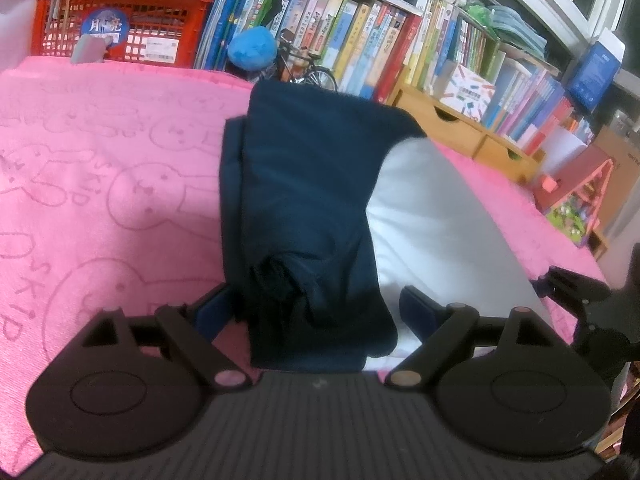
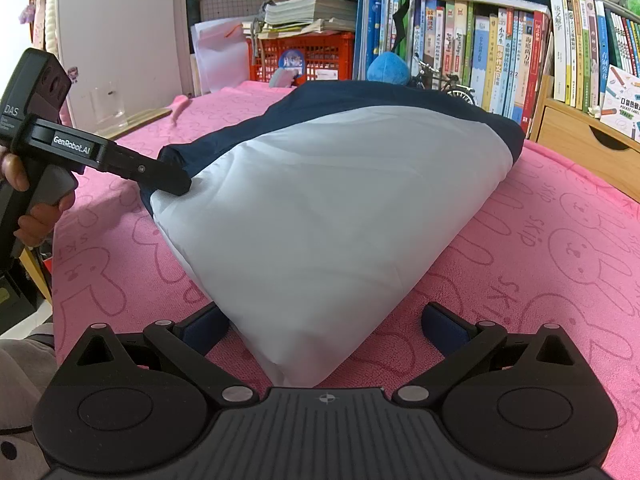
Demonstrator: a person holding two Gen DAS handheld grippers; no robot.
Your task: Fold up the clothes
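A folded navy and white garment point(image 2: 328, 200) lies on the pink bunny-print towel point(image 2: 560, 248). In the left wrist view its navy part point(image 1: 296, 208) runs up the middle and the white part point(image 1: 432, 216) lies to the right. My left gripper point(image 1: 316, 312) is open, its jaws on either side of the navy end. It also shows in the right wrist view point(image 2: 168, 178), resting at the garment's left corner. My right gripper point(image 2: 324, 328) is open, its jaws on either side of the white near corner. Its tip shows at the right edge of the left wrist view point(image 1: 568, 280).
A bookshelf full of books point(image 2: 500, 48) stands behind the towel, with a wooden drawer box point(image 2: 580, 136) at the right. A red crate point(image 2: 304, 56) with stacked papers, a blue plush point(image 2: 388, 68) and a small model bicycle point(image 2: 444, 80) line the back edge.
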